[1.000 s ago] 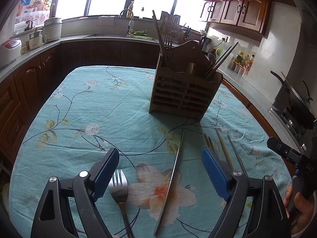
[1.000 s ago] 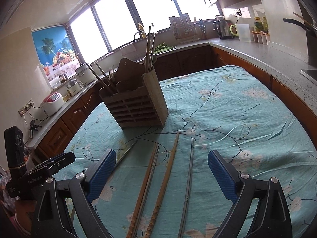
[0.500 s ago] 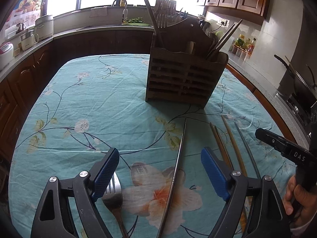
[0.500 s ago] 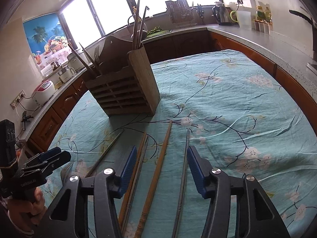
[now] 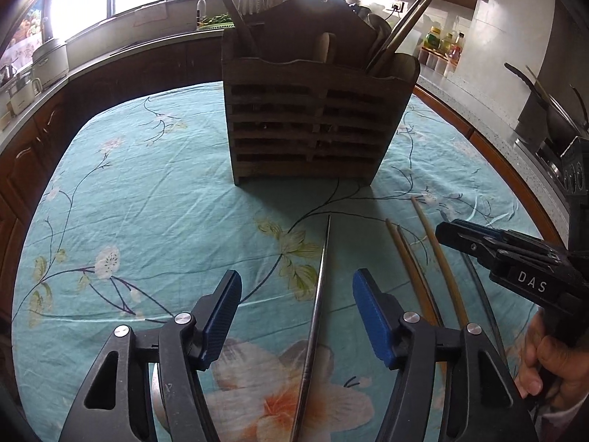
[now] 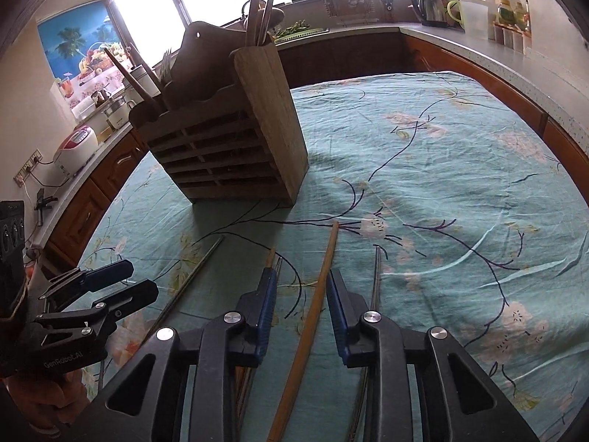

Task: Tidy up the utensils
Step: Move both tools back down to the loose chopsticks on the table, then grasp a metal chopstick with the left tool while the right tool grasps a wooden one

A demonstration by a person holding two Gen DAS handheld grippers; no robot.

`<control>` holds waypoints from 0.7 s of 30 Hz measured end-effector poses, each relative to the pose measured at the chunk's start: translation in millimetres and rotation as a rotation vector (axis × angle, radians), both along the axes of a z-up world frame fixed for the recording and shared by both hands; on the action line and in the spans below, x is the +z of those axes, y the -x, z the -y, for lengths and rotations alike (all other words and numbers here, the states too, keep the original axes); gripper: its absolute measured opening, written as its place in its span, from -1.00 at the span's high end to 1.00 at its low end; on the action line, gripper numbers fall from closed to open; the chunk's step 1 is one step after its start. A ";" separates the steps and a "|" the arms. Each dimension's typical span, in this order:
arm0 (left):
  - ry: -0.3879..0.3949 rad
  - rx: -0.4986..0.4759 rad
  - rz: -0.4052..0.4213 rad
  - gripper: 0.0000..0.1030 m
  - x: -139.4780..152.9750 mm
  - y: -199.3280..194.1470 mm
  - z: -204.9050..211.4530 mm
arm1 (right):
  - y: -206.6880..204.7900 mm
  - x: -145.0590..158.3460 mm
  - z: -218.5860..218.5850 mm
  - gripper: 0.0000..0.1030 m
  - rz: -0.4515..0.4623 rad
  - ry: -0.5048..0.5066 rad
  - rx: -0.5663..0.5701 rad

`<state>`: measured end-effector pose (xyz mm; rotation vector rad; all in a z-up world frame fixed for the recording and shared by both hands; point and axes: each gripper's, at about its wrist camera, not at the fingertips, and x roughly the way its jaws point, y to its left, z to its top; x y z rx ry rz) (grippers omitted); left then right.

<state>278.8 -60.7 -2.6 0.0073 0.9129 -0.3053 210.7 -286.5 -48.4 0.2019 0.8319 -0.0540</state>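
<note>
Right gripper point(image 6: 301, 304) straddles a wooden chopstick point(image 6: 313, 316), fingers apart; wooden holder point(image 6: 235, 136) beyond

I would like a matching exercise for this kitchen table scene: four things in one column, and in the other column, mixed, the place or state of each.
Things
1. wooden chopstick
2. metal chopstick
3. utensil holder
4. tablecloth

Places or states
A. stands upright, some utensils already inside
B. lies between the pads of the right gripper
C. teal with flower print, covers the table
D. lies between the pads of the left gripper

Pairs: 1-B, 2-D, 3-A, 4-C
</note>
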 end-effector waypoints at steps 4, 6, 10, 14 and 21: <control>-0.028 -0.031 -0.024 -0.10 -8.4 -18.0 12.7 | -13.6 -6.8 3.2 0.48 -0.025 0.023 -0.011; -0.042 -0.046 -0.033 -0.04 -13.0 -27.4 19.1 | -19.9 -9.9 5.8 0.48 -0.038 0.034 -0.015; -0.076 -0.073 -0.068 0.23 -24.6 -44.5 31.2 | -29.6 -13.8 6.4 0.51 -0.065 0.065 -0.007; -0.123 -0.086 -0.046 0.38 -30.2 -50.5 42.6 | -36.1 -14.9 1.5 0.50 -0.085 0.119 0.014; -0.122 -0.107 -0.029 0.94 -34.4 -52.0 53.0 | -37.8 -16.9 -11.2 0.85 -0.097 0.205 0.035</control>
